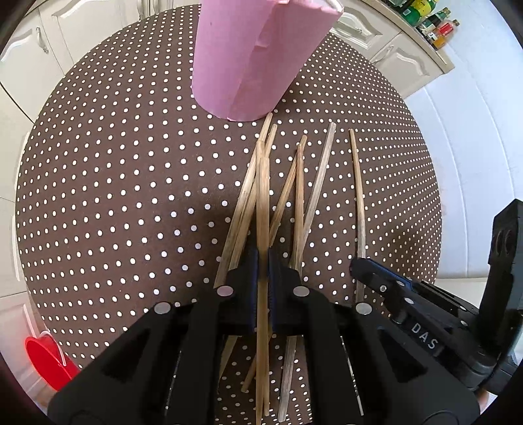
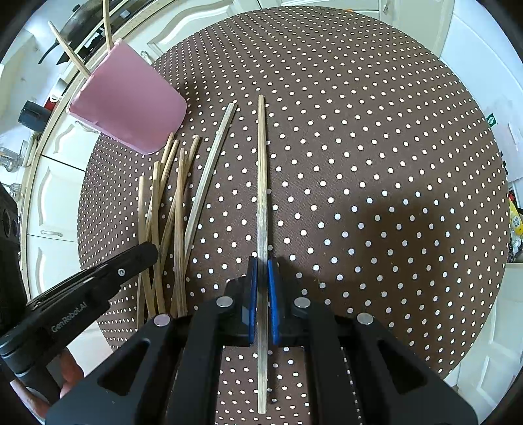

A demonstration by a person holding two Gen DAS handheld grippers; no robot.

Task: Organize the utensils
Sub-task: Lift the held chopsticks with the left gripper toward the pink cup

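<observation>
A pink cup (image 1: 251,59) stands at the far side of the round dotted table (image 1: 114,179). My left gripper (image 1: 262,258) is shut on what looks like two wooden chopsticks (image 1: 262,196) held side by side, above several loose chopsticks (image 1: 299,196). In the right wrist view my right gripper (image 2: 261,261) is shut on a single chopstick (image 2: 261,163) that lies apart from the pile (image 2: 170,212). The pink cup (image 2: 130,101) holds two chopsticks (image 2: 70,50). The left gripper (image 2: 143,251) shows over the pile, and the right gripper (image 1: 359,266) shows at the right in the left wrist view.
The brown dotted cloth (image 2: 376,147) to the right of the single chopstick is bare. White cabinets (image 1: 39,49) ring the table. Bottles (image 1: 434,23) stand on a counter at the far right. A red container (image 1: 45,359) sits below the table's near left edge.
</observation>
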